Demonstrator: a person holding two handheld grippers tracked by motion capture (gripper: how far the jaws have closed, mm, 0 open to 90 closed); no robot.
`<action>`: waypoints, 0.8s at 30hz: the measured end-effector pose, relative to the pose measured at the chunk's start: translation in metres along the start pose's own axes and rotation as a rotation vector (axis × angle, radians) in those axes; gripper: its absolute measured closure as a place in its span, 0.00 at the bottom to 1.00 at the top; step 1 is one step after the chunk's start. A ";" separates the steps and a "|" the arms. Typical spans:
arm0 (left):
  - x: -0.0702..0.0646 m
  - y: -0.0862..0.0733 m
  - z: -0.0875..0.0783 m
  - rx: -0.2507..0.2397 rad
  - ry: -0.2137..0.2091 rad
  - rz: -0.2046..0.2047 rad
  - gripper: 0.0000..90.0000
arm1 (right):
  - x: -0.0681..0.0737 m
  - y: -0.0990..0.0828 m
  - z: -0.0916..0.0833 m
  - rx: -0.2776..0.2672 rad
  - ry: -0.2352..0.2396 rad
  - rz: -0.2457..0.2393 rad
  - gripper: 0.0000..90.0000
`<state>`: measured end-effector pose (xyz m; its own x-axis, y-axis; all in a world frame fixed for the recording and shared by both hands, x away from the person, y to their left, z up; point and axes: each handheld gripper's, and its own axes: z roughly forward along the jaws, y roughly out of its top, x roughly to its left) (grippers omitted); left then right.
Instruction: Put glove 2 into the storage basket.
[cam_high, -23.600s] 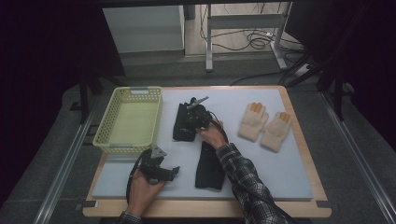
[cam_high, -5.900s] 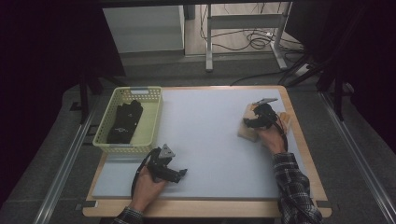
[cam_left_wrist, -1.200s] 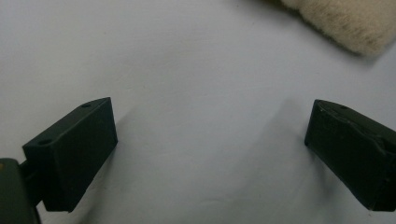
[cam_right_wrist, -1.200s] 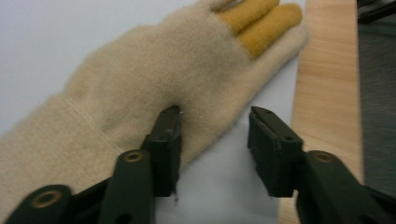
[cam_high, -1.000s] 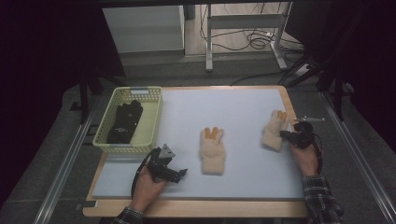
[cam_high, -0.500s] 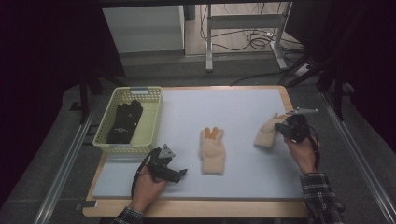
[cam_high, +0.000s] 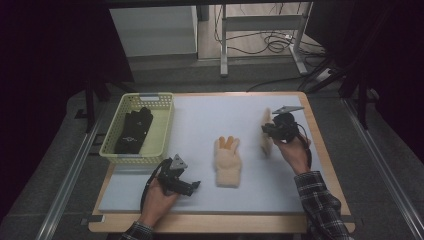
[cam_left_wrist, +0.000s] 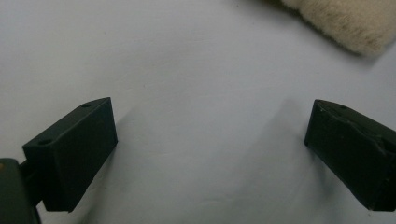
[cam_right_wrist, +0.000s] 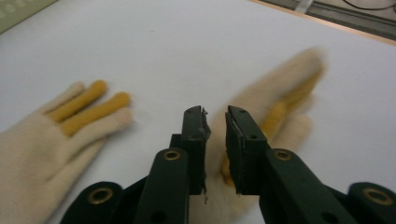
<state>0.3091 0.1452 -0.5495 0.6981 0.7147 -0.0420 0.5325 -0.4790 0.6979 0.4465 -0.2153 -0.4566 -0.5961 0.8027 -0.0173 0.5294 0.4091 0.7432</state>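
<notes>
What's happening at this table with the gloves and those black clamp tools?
A person is sorting gloves with a clamp tool in each hand. Black gloves lie in the yellow basket. One cream glove lies flat mid-table. The right gripper carries a second cream glove above the table, its jaws just opening a little around it. The left gripper rests open on the table.

In the right gripper view, the far fingertips of the cream knitted glove with mustard-yellow fingers (cam_right_wrist: 280, 100) were smeared by motion blur, and its cuff was hidden behind the right gripper (cam_right_wrist: 215, 135). The second cream fleece glove (cam_left_wrist: 343, 21) was cut off by the top edge of the left gripper view. The black gloves (cam_high: 131, 131) in the pale yellow mesh basket (cam_high: 162, 132) were too small to count.
</notes>
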 end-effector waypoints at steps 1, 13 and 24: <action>0.000 0.000 0.000 0.000 0.000 0.000 0.03 | 0.003 0.002 0.002 0.001 0.001 -0.011 0.82; 0.000 0.000 0.000 0.000 0.000 0.000 0.03 | -0.007 -0.013 0.031 0.039 -0.001 -0.019 0.53; 0.000 0.000 0.000 -0.001 0.000 0.000 0.03 | -0.006 -0.033 0.061 0.043 0.021 -0.075 0.61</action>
<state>0.3092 0.1452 -0.5496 0.6983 0.7146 -0.0415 0.5318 -0.4790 0.6984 0.4699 -0.2073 -0.5218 -0.6473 0.7600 -0.0577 0.5077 0.4865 0.7110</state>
